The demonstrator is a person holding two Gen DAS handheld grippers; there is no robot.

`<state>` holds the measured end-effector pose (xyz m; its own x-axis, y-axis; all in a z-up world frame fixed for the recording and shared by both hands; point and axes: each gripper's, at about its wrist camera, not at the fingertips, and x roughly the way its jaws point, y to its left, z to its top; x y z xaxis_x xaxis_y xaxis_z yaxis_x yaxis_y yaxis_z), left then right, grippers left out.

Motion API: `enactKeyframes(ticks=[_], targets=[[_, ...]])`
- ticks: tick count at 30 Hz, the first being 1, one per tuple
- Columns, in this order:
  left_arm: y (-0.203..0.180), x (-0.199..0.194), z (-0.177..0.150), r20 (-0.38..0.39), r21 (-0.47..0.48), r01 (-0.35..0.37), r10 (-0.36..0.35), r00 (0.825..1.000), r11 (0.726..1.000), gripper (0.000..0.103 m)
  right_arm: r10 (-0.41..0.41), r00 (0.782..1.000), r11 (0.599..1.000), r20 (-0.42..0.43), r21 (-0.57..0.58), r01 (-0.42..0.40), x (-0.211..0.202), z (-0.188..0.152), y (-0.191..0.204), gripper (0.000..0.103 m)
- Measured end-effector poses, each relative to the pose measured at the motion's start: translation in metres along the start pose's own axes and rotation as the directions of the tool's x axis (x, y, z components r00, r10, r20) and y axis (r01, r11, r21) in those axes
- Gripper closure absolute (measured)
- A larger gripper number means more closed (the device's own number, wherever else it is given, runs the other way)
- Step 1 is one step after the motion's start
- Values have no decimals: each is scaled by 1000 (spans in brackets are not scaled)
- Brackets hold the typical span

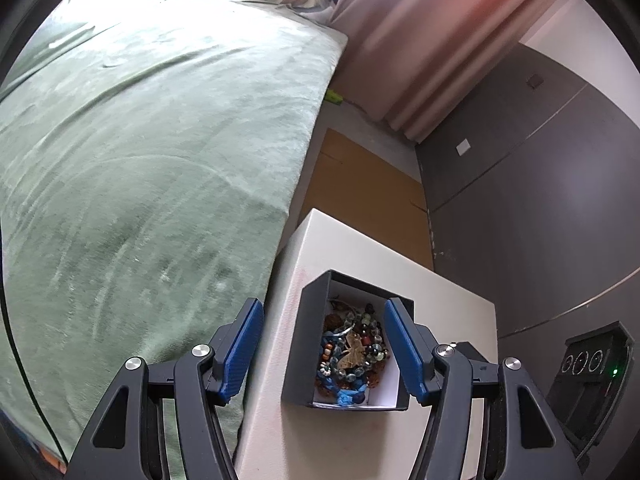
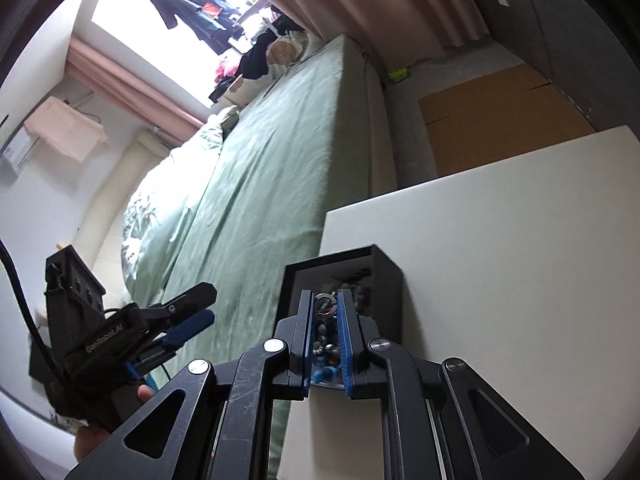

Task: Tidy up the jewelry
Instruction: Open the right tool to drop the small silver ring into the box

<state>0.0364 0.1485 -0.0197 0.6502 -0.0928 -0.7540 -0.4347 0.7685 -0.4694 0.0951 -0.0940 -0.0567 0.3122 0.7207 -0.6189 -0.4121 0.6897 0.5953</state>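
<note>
With the left gripper [image 1: 324,354] spread empty, the right gripper [image 2: 325,334], pinching a silver ring [image 2: 325,305], should rise straight above the black box [image 1: 308,344], lower centre.

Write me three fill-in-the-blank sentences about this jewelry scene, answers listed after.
1. The black box holding the beaded jewelry stands on a white ____.
2. The left tool has its jaws ____, with nothing between the pads.
3. The right tool has its blue pads nearly together around a small metal ____.
4. The bed beside the box is covered in a ____ blanket.

Missing words: table; open; ring; green
</note>
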Motion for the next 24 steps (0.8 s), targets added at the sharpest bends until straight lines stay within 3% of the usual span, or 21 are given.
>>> enactKeyframes(ticks=[5, 6, 9, 10, 19, 24], targets=[[3, 2, 4, 0, -12, 5, -5, 1000, 1000, 39, 16, 999, 1000, 34, -24, -15, 8, 5, 6, 90], [2, 3, 5, -2, -12, 7, -7, 1000, 1000, 39, 21, 999, 999, 26, -33, -20, 9, 6, 8, 85], [2, 4, 5, -6, -13, 7, -7, 1000, 1000, 39, -17, 999, 999, 41, -33, 18, 6, 8, 9, 40], [2, 4, 6, -7, -12, 6, -6, 1000, 1000, 39, -21, 998, 999, 64, -31, 23, 1, 8, 6, 34], [-12, 0, -8, -12, 45, -17, 18, 1000, 999, 39, -63, 996, 998, 71, -4, 63, -30, 8, -8, 34], [-28, -6, -23, -5, 105, -33, 33, 999, 994, 27, -141, 988, 990, 64, -2, 142, -46, 2, -19, 34]])
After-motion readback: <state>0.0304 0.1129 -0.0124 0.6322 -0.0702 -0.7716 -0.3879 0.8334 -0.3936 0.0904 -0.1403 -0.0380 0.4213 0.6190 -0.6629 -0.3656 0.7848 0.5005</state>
